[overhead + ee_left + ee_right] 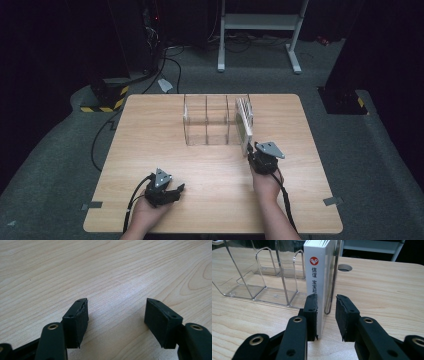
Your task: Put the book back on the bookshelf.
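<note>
Two grippers are seen from the high view, one in each hand at the near edge of the table (pixel 150 120). Nearest lies the left gripper (pixel 170 192), resting on bare wood, its jaws spread wide with nothing between them, as confirmed in the left gripper view (pixel 116 317). Farther up, the right gripper (pixel 251 152) is set at the near end of one white book (pixel 243 125), standing upright in the rightmost bay of one clear rack (pixel 205 120). Three dividers can be counted in the right gripper view, where red and black print is also revealed on the spine (pixel 315 277). Those jaws are narrowed around the book; the left pad is seen touching, while a sliver of gap is left at the right pad.
</note>
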Action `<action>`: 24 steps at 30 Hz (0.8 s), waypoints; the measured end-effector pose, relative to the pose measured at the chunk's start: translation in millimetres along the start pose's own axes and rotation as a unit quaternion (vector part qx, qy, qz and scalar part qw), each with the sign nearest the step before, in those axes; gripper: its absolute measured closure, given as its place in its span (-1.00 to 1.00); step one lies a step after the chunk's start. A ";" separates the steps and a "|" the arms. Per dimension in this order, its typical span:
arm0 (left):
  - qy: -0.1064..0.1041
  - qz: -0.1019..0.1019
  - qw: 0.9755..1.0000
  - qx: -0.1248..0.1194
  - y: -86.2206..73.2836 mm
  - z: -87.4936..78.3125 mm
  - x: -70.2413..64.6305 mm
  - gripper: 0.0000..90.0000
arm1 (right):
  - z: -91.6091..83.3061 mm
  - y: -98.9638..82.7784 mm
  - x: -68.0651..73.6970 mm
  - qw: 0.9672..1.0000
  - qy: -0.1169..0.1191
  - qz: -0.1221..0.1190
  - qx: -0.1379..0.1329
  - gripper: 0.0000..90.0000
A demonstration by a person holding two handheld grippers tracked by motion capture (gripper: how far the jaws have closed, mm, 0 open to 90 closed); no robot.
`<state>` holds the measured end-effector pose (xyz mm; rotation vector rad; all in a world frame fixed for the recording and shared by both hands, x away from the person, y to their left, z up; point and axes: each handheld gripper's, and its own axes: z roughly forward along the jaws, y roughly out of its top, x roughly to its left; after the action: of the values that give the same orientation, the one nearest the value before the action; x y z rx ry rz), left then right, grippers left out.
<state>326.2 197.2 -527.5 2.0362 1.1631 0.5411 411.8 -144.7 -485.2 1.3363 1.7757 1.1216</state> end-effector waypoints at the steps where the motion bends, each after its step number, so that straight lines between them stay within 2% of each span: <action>1: 0.000 0.000 1.000 0.000 0.0 0.0 0.0 -0.21 | 0.5 0.3 0.3 1.000 0.000 -0.001 0.000 0.58; 24: 0.000 0.000 1.000 0.000 0.0 0.0 0.1 -0.21 | 7.4 4.6 4.2 1.000 0.002 0.000 -0.004 0.56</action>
<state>326.2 197.3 -527.5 2.0369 1.1625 0.5414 418.9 -138.3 -484.2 1.3306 1.7710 1.1313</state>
